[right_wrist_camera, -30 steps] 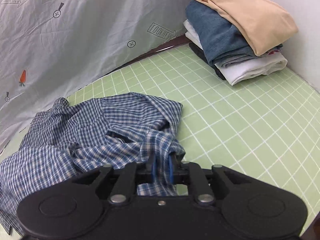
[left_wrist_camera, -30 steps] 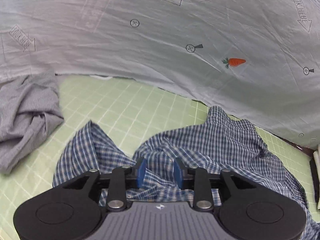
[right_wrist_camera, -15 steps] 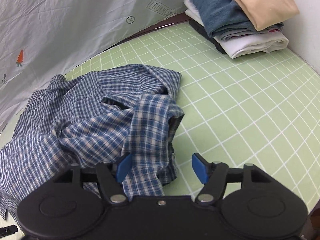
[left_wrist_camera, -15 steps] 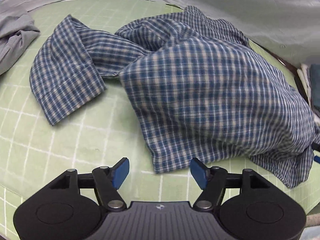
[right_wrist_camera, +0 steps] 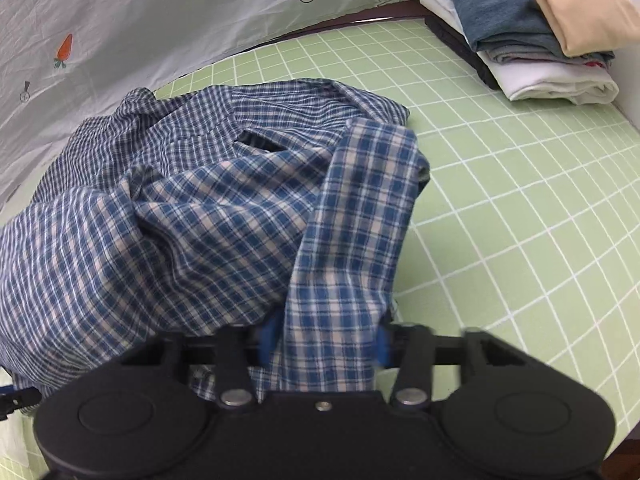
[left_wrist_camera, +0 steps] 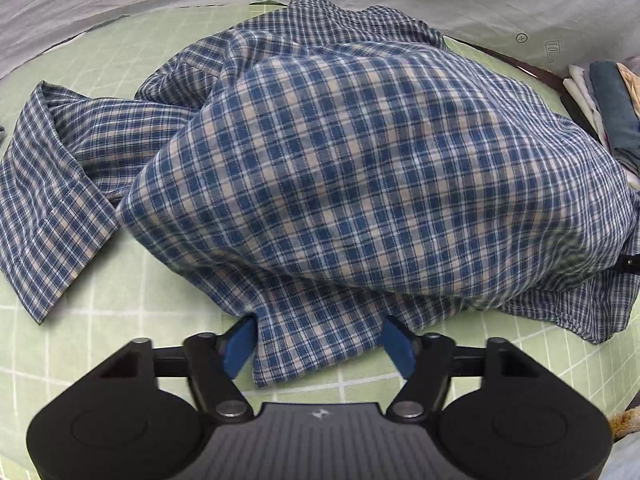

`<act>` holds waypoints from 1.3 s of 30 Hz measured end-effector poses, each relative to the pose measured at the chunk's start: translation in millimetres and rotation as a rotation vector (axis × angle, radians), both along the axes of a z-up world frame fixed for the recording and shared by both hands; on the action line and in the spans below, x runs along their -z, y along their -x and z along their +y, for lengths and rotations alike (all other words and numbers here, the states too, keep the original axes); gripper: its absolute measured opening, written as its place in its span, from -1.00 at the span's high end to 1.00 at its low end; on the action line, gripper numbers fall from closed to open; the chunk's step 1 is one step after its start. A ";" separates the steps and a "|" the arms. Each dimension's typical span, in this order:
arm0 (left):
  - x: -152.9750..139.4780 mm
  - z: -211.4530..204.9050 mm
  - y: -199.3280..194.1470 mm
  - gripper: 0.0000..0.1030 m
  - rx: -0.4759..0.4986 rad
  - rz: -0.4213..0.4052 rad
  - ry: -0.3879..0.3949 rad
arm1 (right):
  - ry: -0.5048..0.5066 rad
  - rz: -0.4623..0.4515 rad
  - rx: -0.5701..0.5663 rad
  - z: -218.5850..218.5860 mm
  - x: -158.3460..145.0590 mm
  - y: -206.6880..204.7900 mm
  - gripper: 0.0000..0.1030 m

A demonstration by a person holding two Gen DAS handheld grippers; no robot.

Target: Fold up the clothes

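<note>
A: Left wrist view first. What's the surface?

B: I see a green grid mat [left_wrist_camera: 120, 280] with a grey printed sheet [left_wrist_camera: 120, 8] bunched along its far edge. The plaid shirt [left_wrist_camera: 360, 168] lies crumpled mid-mat, one sleeve out to the left. Bare mat in front left of it. My left gripper [left_wrist_camera: 320, 342] has its jaws closing, a shirt hem corner between the blue pads, not pinched yet.

A: Right wrist view?

B: Same mat [right_wrist_camera: 520, 220], wide open to the right of the shirt [right_wrist_camera: 180, 232]. Folded clothes stack [right_wrist_camera: 532, 28] sits at the far right corner against a white wall [right_wrist_camera: 628, 92]. Sheet [right_wrist_camera: 160, 20] behind. My right gripper [right_wrist_camera: 326, 342] is closing too, blurred, a shirt strip between the pads; they stand just beside the cloth, no clamp yet.
</note>
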State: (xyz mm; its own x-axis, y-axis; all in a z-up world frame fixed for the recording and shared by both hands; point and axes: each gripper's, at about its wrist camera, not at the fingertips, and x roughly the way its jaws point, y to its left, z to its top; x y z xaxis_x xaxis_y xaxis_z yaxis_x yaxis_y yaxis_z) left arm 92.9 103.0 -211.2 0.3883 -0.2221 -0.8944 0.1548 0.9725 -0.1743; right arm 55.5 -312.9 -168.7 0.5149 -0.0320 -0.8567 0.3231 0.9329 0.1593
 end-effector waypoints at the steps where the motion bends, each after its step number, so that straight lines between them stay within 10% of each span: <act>1: -1.0 3.1 0.9 0.58 -0.022 -0.001 -0.004 | -0.016 -0.010 0.011 -3.1 -0.5 2.2 0.83; 2: -1.9 7.6 1.7 0.97 -0.056 -0.003 -0.007 | -0.031 -0.021 0.022 -6.3 -1.0 4.3 0.84; 12: -63.0 60.5 31.1 0.97 -0.358 -0.189 0.067 | -0.063 -0.177 0.009 -28.9 -44.8 29.9 0.93; 27: -253.0 84.9 58.8 1.00 -0.442 -0.599 0.078 | -0.404 -0.352 0.002 -74.1 -124.6 72.2 0.94; 32: -216.2 77.8 32.0 1.00 -0.428 -0.474 -0.019 | -0.247 -0.176 0.029 -62.0 -90.6 71.1 0.90; 39: -142.9 45.3 39.2 0.82 -0.357 -0.242 0.065 | -0.084 -0.114 0.018 -47.7 -70.2 80.9 0.21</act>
